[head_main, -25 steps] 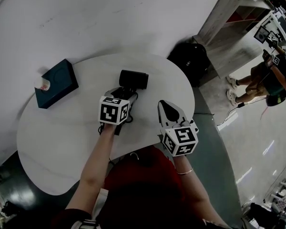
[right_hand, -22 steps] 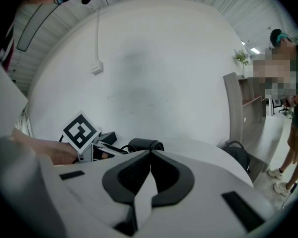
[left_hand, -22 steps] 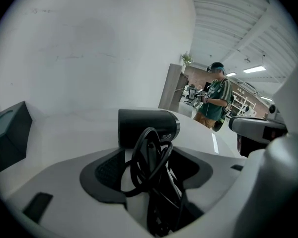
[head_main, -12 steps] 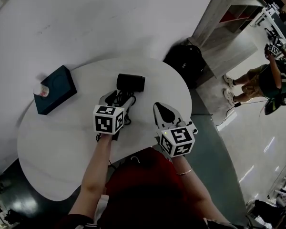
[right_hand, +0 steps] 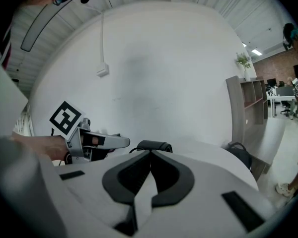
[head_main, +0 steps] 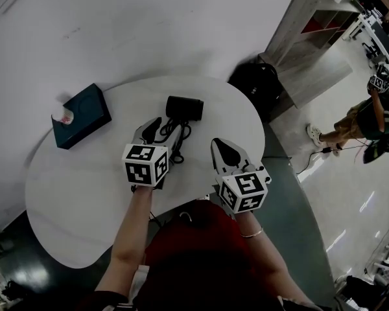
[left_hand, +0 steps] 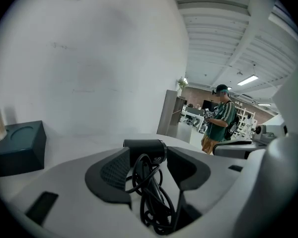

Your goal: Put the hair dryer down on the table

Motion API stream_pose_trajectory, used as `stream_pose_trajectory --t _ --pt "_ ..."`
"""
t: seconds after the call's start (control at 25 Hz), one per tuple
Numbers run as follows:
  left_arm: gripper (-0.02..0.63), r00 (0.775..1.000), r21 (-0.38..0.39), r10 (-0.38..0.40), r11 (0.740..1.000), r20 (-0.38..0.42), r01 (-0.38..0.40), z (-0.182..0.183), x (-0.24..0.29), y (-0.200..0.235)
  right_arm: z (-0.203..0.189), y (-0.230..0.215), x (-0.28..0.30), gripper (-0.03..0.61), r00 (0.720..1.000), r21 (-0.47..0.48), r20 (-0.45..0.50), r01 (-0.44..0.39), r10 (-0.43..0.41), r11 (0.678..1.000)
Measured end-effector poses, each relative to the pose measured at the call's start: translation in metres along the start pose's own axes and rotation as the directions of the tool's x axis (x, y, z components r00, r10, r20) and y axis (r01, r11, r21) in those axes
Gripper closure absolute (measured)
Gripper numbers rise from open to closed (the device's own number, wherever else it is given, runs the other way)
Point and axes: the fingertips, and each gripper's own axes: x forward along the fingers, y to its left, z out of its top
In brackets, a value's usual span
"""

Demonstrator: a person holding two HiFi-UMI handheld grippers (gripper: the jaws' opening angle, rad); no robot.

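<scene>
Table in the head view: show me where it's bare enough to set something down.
Widest bare patch: near-left of the table, between the tissue box and the near edge. A narrower strip lies right of the hair dryer. The middle is crowded by its cord.

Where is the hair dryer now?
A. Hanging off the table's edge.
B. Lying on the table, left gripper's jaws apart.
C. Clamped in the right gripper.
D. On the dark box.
B: the hair dryer lies on the table; the left gripper has its jaws apart, just closed a little, pressing on nothing, only the cord showing between them.
</scene>
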Motion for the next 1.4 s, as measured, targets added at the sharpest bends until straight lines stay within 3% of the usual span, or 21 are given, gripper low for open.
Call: stream_pose_trajectory --t 0.8,1.4 --pt "0.535 0.992 -0.005 0.034 0.999 0.118 -0.033 -0.004 -0.078 -0.003 0.007 0.040 -0.032 0.563 0.998 -0.044 0.064 0.006 -0.003 0.999" --pt "0.588 0.982 0.007 0.040 0.999 0.185 -0.042 -0.013 -0.139 -0.011 0.011 0.077 -0.066 0.563 0.994 -0.073 0.112 0.016 -0.008 0.997"
